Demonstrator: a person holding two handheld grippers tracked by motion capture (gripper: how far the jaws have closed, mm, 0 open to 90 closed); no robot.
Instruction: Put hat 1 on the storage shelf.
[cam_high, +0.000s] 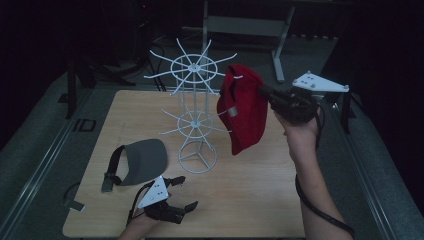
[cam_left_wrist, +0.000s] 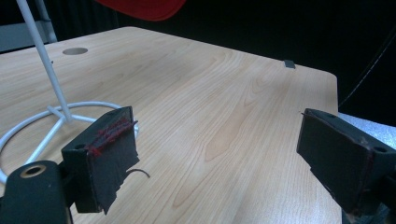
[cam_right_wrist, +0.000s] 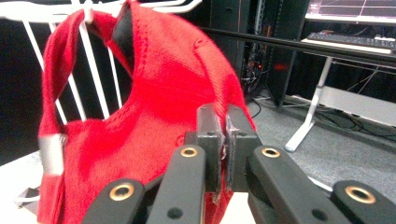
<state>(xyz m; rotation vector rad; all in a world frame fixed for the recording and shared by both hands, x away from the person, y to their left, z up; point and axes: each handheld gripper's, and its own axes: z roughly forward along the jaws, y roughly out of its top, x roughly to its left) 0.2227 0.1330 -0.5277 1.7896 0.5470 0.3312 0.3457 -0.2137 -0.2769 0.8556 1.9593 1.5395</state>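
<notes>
Here, the right hand-held gripper (cam_high: 267, 95), raised above the far right part of the light wooden counter (cam_high: 250, 190), has its black jaws pressed together on the fabric of a red knitted cap (cam_high: 245, 110); the right gripper view shows the cloth pinched between the two pads. The cap's strap loop is hooked over a prong of the upper tier of a white wire display rack with two spoked wheels and a ring base (cam_high: 197, 120), which stands upright near the counter's middle, and the cap hangs just beside the rack on its right. The left hand-held gripper (cam_high: 182, 192) sits low at the near edge of the counter, jaws spread wide and holding nothing. A grey sun visor with a black strap (cam_high: 140, 162) lies flat on the counter, left of the rack's base and just beyond the left hand-held gripper.
</notes>
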